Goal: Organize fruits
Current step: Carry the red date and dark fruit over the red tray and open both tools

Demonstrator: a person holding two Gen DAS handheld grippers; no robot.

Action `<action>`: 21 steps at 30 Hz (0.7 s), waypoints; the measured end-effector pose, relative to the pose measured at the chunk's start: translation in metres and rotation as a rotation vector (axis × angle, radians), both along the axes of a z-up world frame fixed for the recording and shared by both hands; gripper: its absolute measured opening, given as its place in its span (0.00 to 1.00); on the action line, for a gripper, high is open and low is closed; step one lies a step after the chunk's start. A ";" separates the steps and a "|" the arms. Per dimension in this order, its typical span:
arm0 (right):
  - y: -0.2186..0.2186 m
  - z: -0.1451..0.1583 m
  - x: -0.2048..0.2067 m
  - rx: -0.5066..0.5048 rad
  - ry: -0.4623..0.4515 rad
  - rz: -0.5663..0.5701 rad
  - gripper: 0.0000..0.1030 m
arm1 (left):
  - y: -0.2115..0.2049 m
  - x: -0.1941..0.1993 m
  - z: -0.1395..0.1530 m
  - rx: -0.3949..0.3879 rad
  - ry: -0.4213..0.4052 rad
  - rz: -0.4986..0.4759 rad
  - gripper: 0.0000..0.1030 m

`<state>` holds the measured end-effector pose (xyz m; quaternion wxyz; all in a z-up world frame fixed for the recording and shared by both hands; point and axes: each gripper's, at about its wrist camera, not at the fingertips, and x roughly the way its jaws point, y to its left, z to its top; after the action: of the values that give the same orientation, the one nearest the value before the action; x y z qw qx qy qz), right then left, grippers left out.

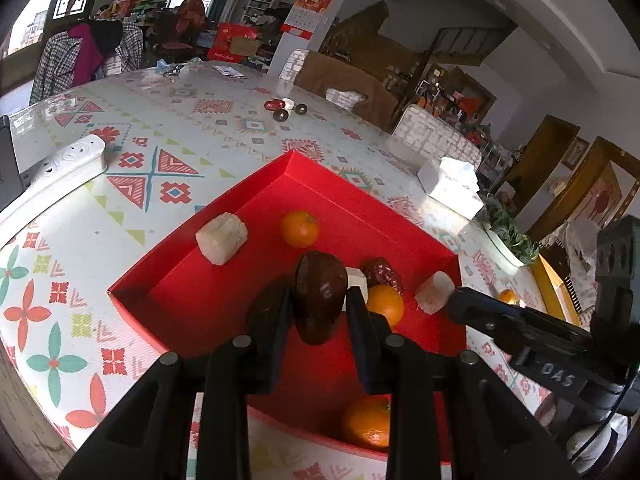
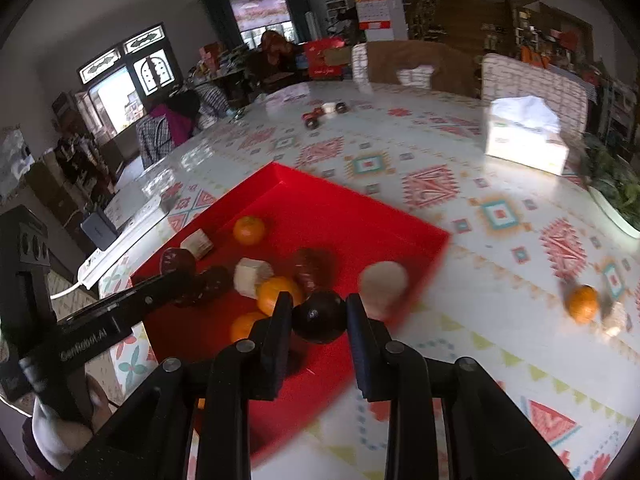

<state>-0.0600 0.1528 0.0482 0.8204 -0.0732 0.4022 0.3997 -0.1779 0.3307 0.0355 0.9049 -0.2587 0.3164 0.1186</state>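
A red tray [image 1: 224, 292] [image 2: 360, 216] sits on the patterned table. It holds oranges [image 1: 299, 229] [image 2: 249, 230], pale chunks [image 1: 221, 238] [image 2: 251, 275] and dark red fruits [image 1: 382, 274] [image 2: 312, 268]. My left gripper [image 1: 318, 308] is shut on a dark brown fruit [image 1: 320, 296], held over the tray. My right gripper [image 2: 319, 314] is shut on a dark round fruit [image 2: 319, 318] above the tray's near right side. The right gripper shows in the left wrist view [image 1: 480, 308], the left one in the right wrist view [image 2: 160, 292]. One orange [image 2: 583, 302] lies outside on the table.
A tissue box [image 2: 524, 136] [image 1: 452, 188] and a potted plant [image 2: 612, 188] stand at the right. A white power strip [image 1: 60, 168] lies at the left. A toy car [image 2: 324, 114] sits at the far side. Chairs ring the table's far edge.
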 end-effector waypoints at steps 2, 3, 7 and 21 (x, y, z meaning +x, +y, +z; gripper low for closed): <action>0.009 -0.005 -0.001 -0.016 -0.003 0.005 0.28 | 0.000 0.001 -0.002 -0.003 0.004 -0.003 0.27; 0.012 -0.008 -0.002 -0.024 -0.003 0.008 0.28 | 0.000 0.001 -0.002 -0.006 0.006 -0.004 0.27; 0.023 -0.018 0.000 -0.047 0.007 0.012 0.28 | 0.002 0.001 -0.003 -0.014 0.005 0.001 0.27; 0.024 -0.014 -0.008 -0.060 -0.053 0.014 0.29 | -0.009 -0.004 0.020 0.021 -0.028 0.000 0.47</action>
<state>-0.0682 0.1764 0.0345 0.8254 -0.1110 0.3916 0.3911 -0.1823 0.3218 0.0557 0.9119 -0.2511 0.3023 0.1184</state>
